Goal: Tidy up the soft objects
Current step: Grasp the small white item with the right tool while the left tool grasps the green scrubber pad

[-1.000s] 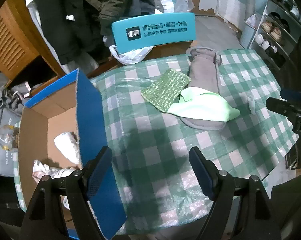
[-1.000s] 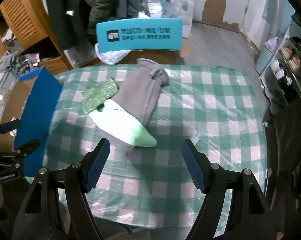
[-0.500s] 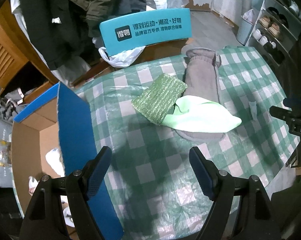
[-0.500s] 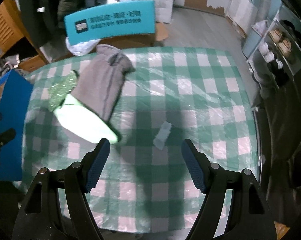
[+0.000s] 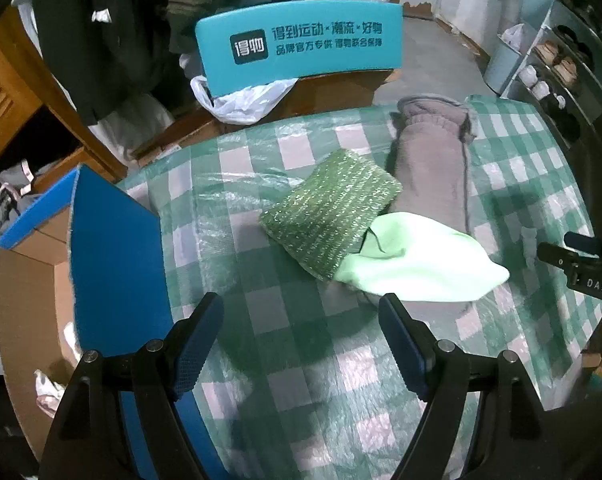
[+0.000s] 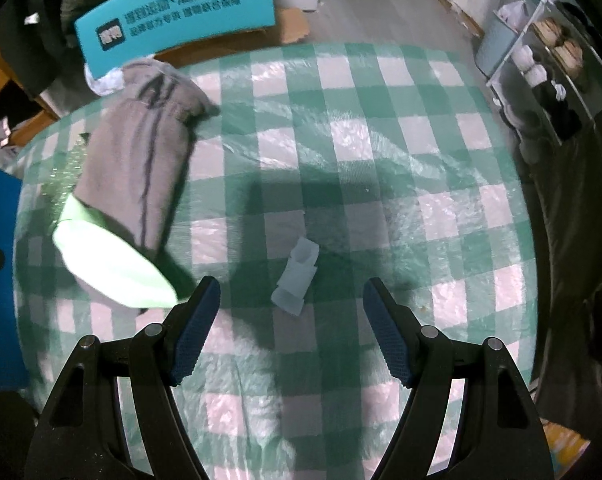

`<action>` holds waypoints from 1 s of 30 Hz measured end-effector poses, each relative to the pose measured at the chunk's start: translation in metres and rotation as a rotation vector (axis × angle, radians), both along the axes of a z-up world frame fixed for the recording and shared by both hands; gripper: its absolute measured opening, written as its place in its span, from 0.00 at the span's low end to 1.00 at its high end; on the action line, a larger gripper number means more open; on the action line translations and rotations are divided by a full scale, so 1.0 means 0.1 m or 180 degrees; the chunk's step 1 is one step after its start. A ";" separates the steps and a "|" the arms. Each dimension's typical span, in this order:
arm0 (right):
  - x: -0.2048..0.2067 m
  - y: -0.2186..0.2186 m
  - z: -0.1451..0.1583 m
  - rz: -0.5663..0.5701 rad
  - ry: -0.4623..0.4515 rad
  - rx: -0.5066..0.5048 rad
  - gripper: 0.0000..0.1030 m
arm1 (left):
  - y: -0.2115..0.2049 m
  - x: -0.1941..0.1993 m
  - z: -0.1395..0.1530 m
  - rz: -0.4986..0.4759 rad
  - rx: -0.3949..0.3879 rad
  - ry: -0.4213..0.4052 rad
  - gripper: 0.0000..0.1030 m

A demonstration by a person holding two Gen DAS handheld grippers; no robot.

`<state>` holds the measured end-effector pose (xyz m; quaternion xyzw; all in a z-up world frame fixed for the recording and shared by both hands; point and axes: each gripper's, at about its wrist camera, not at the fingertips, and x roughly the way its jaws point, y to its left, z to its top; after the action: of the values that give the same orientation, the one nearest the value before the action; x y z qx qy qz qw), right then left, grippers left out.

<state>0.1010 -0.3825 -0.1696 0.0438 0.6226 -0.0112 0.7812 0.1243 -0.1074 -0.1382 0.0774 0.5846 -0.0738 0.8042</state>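
Note:
On the green checked tablecloth (image 5: 301,352) lie a sparkly green cloth (image 5: 331,210), a pale green cloth (image 5: 421,266) and a long grey garment (image 5: 429,168), overlapping one another. My left gripper (image 5: 301,316) hangs open above the cloth in front of this pile, nothing between its fingers. In the right wrist view the grey garment (image 6: 141,160) and the pale green cloth (image 6: 113,264) sit at the left. A small crumpled whitish scrap (image 6: 297,276) lies just ahead of my open right gripper (image 6: 291,300), apart from both pads.
An open cardboard box (image 5: 29,300) with blue flaps (image 5: 117,264) stands left of the table, white soft things inside. A teal chair back (image 5: 301,44) with a plastic bag (image 5: 241,100) is behind the table. Shoe shelves (image 6: 549,64) stand at the right.
Both grippers have sunk toward the table. The left one moved right, from the box flap toward the cloth pile. The right one shifted right, bringing the whitish scrap into view between its fingers.

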 end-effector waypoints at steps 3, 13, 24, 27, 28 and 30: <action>0.05 -0.02 -0.12 -0.0050 0.0080 -0.0007 0.73 | 0.00 0.03 -0.07 0.0002 0.0003 0.0031 0.78; 0.13 -0.07 -0.37 -0.0195 0.0208 -0.0028 0.72 | 0.00 0.14 -0.25 -0.0023 0.0007 0.0090 0.78; 0.09 0.02 -0.42 -0.0246 0.0178 -0.0277 0.22 | 0.00 0.24 -0.34 -0.0018 -0.0057 0.0134 0.78; 0.10 0.15 -0.40 -0.0163 0.0163 -0.0304 0.16 | 0.01 0.28 -0.35 -0.0018 -0.0062 0.0136 0.78; 0.10 0.18 -0.39 -0.0124 0.0144 -0.0319 0.16 | 0.01 0.30 -0.35 -0.0016 -0.0066 0.0133 0.78; 0.11 0.22 -0.37 -0.0107 0.0122 -0.0258 0.15 | 0.01 0.33 -0.36 -0.0012 -0.0071 0.0130 0.79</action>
<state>0.1124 -0.3609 -0.2061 0.0225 0.6357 -0.0504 0.7700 0.1570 -0.1065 -0.1743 0.0679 0.5999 -0.0833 0.7929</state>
